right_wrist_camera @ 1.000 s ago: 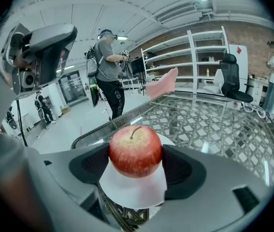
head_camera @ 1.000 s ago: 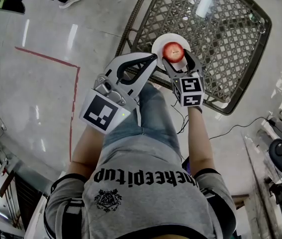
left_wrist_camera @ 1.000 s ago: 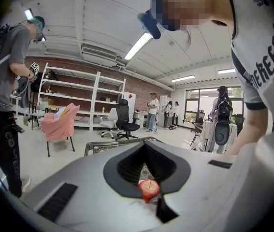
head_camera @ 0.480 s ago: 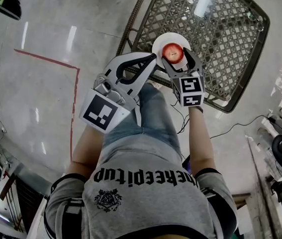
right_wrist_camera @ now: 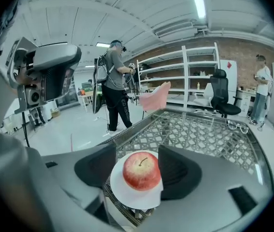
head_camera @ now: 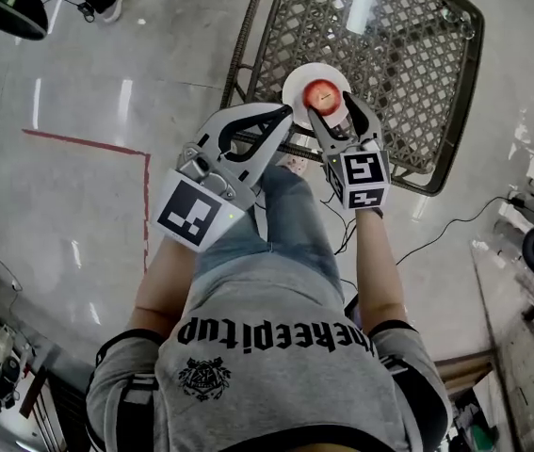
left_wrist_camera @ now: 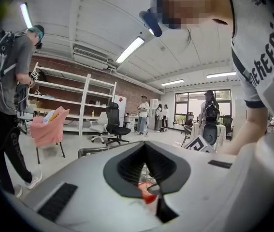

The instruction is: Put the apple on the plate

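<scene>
A red apple [head_camera: 321, 93] [right_wrist_camera: 141, 170] rests on a small white plate [head_camera: 295, 82] [right_wrist_camera: 127, 193] at the near edge of a metal lattice table [head_camera: 408, 55] [right_wrist_camera: 199, 134]. My right gripper [head_camera: 334, 108] [right_wrist_camera: 137, 152] hovers just above and behind the apple. Its jaws stand on either side of the apple without touching it, and they are closing. My left gripper [head_camera: 285, 113] [left_wrist_camera: 149, 195] is held to the left of the plate, off the table's edge, with its jaws shut and nothing between them. In the left gripper view only a sliver of the apple shows past the tips.
The table's rim [head_camera: 248, 36] runs along its left side. A red tape line [head_camera: 88, 144] marks the floor at left and a cable [head_camera: 455, 226] trails at right. A person [right_wrist_camera: 115, 88] stands beyond the table, near shelves [right_wrist_camera: 194, 74] and an office chair [right_wrist_camera: 221, 98].
My right gripper has lifted a little and drawn back from the apple, which stays on the plate. Its jaws look slightly narrower. The left gripper has hardly moved.
</scene>
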{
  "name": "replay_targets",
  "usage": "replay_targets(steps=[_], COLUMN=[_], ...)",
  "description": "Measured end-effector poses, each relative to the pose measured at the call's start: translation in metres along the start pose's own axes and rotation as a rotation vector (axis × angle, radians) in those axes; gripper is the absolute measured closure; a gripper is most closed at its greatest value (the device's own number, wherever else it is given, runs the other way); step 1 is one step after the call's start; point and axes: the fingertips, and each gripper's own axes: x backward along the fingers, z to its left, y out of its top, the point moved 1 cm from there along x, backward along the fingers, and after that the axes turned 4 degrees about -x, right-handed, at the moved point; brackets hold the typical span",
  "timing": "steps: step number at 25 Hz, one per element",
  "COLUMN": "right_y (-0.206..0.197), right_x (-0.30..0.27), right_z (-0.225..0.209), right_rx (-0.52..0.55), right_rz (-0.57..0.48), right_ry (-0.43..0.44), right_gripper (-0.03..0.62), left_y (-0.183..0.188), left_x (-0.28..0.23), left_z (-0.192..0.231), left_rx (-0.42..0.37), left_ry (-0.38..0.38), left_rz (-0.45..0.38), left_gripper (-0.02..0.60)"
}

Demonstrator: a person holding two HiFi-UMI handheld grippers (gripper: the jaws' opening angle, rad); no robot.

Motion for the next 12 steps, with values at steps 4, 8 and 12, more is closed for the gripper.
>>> replay_targets(steps=[4, 8, 12], right_y=[0.013, 0.026, 0.043], right_x=[0.015, 0.037, 0.049], right_z=[0.012, 0.020, 0.040], right_rx=[-0.018, -0.023, -0.026], right_rz=[-0.060, -0.113, -0.150], right_ry=[-0.050, -0.108, -0.137], right_gripper=[0.404, 0.510, 0.590], left_y=[0.008, 0.016, 0.023], left_x=[0.010, 0.019, 0.034], left_z=[-0.001, -0.007, -0.001], left_rx=[-0.022, -0.052, -0.061], left_ry=[-0.044, -0.092, -0.130], left_rz=[-0.012, -0.025, -0.037], left_gripper=[0.558, 0.558, 0.558])
